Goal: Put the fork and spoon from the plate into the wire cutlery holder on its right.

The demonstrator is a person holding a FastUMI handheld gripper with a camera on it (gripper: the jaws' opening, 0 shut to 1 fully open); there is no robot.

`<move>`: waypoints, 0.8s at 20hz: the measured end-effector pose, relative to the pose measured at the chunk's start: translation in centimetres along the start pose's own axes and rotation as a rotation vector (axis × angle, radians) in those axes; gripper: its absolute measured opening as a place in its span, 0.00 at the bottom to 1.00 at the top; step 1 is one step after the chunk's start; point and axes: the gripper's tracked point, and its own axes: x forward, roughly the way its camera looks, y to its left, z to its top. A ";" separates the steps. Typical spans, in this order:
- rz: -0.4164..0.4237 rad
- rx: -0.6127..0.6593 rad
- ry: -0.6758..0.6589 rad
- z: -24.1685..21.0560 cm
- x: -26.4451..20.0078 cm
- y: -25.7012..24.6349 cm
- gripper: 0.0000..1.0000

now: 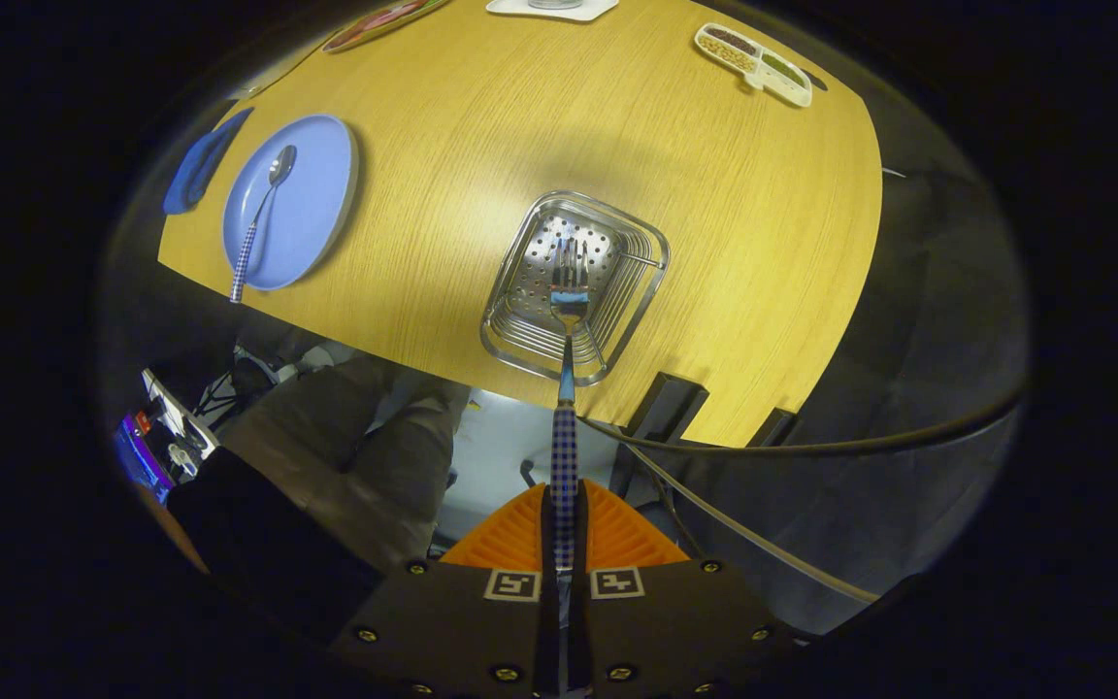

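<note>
Now: fork over the holder

Tongs (564, 539) closed on checked handle of fork (567, 388); tines hanging above wire cutlery holder (617, 320) on tabletop (617, 146); spoon (258, 218) lying on blue plate (316, 194), well apart to the holder's left.

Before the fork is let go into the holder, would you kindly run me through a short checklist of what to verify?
1. Hand-held gripper has both fingers pressed on the fork handle: ok.
2. Fork points prongs-first at the wire cutlery holder: ok.
3. Fork prongs are over the holder's opening, not its rim: ok.
4. Fork tip has reached the holder's bottom: cannot tell.
5. Spoon is lying on the blue plate, ready for the next pick: ok.
6. Cable beside the gripper hangs apart from the fork: ok.
</note>
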 end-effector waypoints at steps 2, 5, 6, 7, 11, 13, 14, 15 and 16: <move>0.013 0.005 0.061 0.3 -0.2 -0.1 0.05; 0.026 0.013 0.157 0.6 0.2 -0.6 0.05; 0.025 0.016 0.174 0.9 0.4 -0.7 0.04; 0.023 0.015 0.190 1.3 0.5 -0.8 0.05; 0.033 0.023 0.199 3.2 0.8 -0.9 0.04; 0.039 0.031 0.171 4.1 0.8 -1.0 0.11; 0.049 0.038 0.168 3.9 0.6 -1.0 0.11; 0.059 0.043 0.160 3.9 0.4 -1.1 0.13; 0.064 0.055 0.158 3.8 0.2 -1.3 0.32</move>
